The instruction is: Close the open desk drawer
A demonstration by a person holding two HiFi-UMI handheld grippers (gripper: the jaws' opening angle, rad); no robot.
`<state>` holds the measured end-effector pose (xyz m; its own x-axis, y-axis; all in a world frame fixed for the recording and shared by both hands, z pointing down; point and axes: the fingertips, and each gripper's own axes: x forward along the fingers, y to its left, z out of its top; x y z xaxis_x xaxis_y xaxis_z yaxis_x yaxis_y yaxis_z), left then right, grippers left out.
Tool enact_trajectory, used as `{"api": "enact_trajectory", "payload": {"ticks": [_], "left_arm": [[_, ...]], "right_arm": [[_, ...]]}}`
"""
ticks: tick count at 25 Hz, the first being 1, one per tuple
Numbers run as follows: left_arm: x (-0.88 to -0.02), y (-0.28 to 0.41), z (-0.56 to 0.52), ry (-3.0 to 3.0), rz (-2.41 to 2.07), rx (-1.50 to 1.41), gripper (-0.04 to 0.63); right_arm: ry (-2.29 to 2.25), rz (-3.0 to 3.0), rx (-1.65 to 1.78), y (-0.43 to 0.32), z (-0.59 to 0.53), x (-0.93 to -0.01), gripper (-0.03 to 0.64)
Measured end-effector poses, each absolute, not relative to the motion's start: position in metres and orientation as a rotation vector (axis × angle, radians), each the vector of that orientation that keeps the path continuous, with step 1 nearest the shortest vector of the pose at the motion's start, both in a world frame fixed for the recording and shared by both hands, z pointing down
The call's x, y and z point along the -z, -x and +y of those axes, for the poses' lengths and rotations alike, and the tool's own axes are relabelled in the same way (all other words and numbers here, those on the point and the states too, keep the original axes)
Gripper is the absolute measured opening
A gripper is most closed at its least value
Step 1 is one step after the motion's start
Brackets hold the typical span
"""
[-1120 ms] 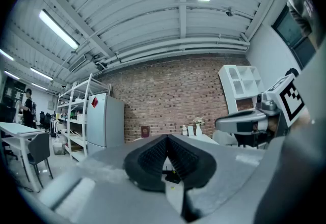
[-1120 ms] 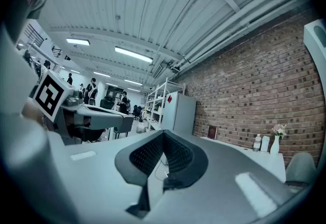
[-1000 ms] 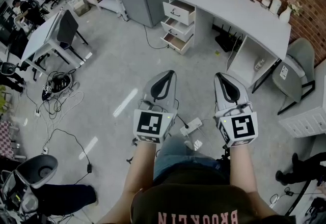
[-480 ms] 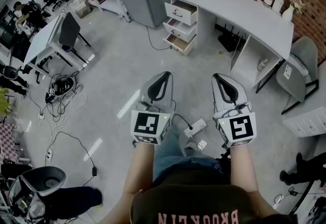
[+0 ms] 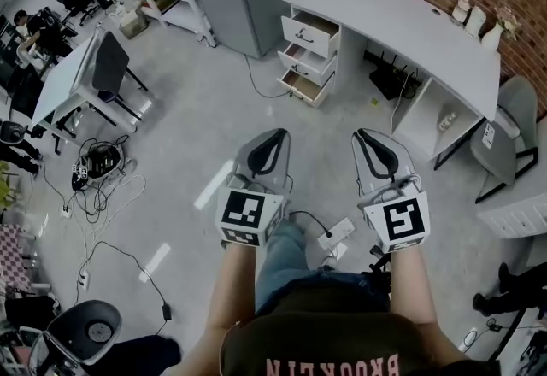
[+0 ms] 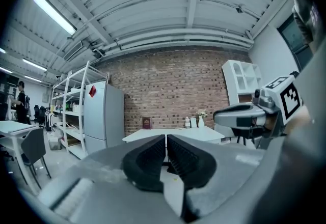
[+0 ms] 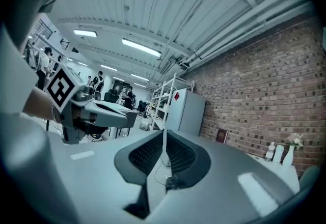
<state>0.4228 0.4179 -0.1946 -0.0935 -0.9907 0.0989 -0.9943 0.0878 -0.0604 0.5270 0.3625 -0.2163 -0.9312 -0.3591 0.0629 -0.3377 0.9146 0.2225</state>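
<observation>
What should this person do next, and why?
Probably step closer to the desk. Its open drawers are far across the floor, well out of reach of the left gripper and right gripper, both shut and empty.

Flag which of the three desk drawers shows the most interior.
The top drawer, just under the desktop: a wide stretch of its inside shows, while the middle drawer and bottom drawer show only narrow strips.

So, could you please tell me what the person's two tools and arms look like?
The left tool and right tool are smooth light-grey tapered shells with black ribbed pads; each carries a white cube with black square markers at the wrist end. The forearms are bare; the shirt is dark with reddish lettering.
</observation>
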Motion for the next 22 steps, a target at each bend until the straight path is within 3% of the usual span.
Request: {"api": "enact_trajectory", "payload": {"ticks": [12, 22], "left_arm": [[0.166, -0.257, 0.365, -2.08, -2.234, -0.141, -0.003], [0.16, -0.165, 0.312, -2.139, -2.137, -0.086, -0.003]], "right_arm": [[-0.692, -2.889, 0.104, -0.375, 0.3, 0.183, -0.002], [-0.797, -2.834, 0.048, -0.296, 0.258, 0.175, -0.002]]}}
